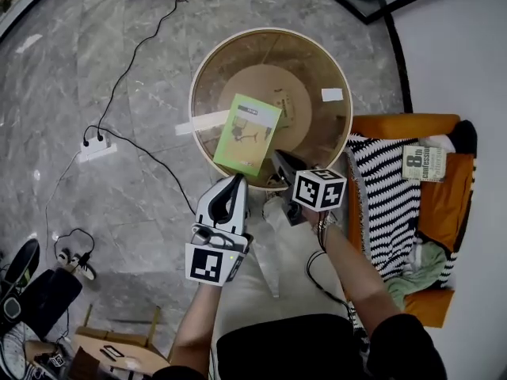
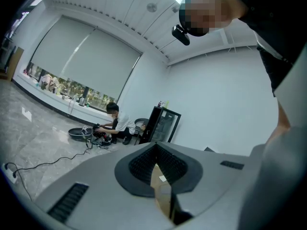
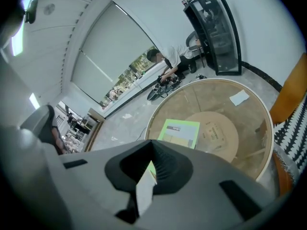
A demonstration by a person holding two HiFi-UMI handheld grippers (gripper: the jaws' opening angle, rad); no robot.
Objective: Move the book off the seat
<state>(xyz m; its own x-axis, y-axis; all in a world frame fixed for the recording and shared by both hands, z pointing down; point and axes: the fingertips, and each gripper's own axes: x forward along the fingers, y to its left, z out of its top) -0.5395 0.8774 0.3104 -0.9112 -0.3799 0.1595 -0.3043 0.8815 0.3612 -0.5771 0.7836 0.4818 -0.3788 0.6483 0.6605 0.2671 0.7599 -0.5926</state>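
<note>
A green book (image 1: 248, 131) lies flat on the round glass table (image 1: 333, 62), its near corner close to the table's near rim. The book (image 3: 180, 133) also shows just ahead of the jaws in the right gripper view. My right gripper (image 1: 280, 161) hovers over the near rim beside the book's lower right corner, jaws shut with nothing held. My left gripper (image 1: 235, 184) hangs just short of the rim, below the book, and its jaws meet at the tips (image 2: 156, 146). The orange seat (image 1: 444, 204) stands to the right.
A black-and-white striped cloth (image 1: 388, 188) and a printed booklet (image 1: 425, 163) lie on the orange seat. A power strip (image 1: 95, 145) and cables cross the marble floor at left. A wooden stool (image 1: 119, 347) sits at lower left. A person (image 2: 117, 121) crouches far off.
</note>
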